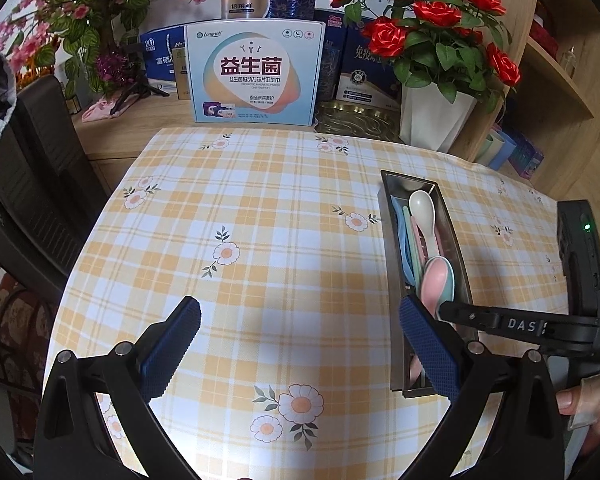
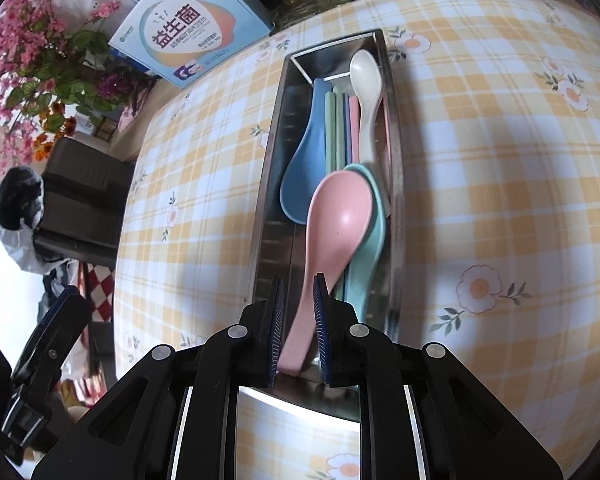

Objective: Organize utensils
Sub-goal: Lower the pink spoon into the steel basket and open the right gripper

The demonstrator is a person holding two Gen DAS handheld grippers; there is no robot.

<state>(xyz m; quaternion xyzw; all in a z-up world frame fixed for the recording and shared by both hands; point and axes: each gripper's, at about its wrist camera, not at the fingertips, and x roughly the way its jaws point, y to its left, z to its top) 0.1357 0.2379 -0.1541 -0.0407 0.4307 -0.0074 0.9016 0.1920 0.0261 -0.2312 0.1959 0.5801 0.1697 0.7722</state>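
Observation:
A long steel utensil tray (image 2: pixel 268 208) lies on the checked tablecloth (image 2: pixel 500 184); it also shows in the left wrist view (image 1: pixel 454 236). In it lie a blue spoon (image 2: pixel 302 168), a white spoon (image 2: pixel 366 80), a teal spoon (image 2: pixel 370 240), pastel chopsticks (image 2: pixel 338 128) and a pink spoon (image 2: pixel 336 220). My right gripper (image 2: pixel 298 320) sits over the tray's near end with its pads either side of the pink spoon's handle, with small gaps. My left gripper (image 1: pixel 300 340) is open and empty above the cloth, left of the tray.
A probiotics box (image 1: pixel 256 72), other boxes, a white vase of red roses (image 1: pixel 432 120) and pink flowers (image 1: pixel 80 12) stand at the table's back. A dark chair (image 1: pixel 40 184) is at the left. A wooden shelf (image 1: pixel 560 80) is at the right.

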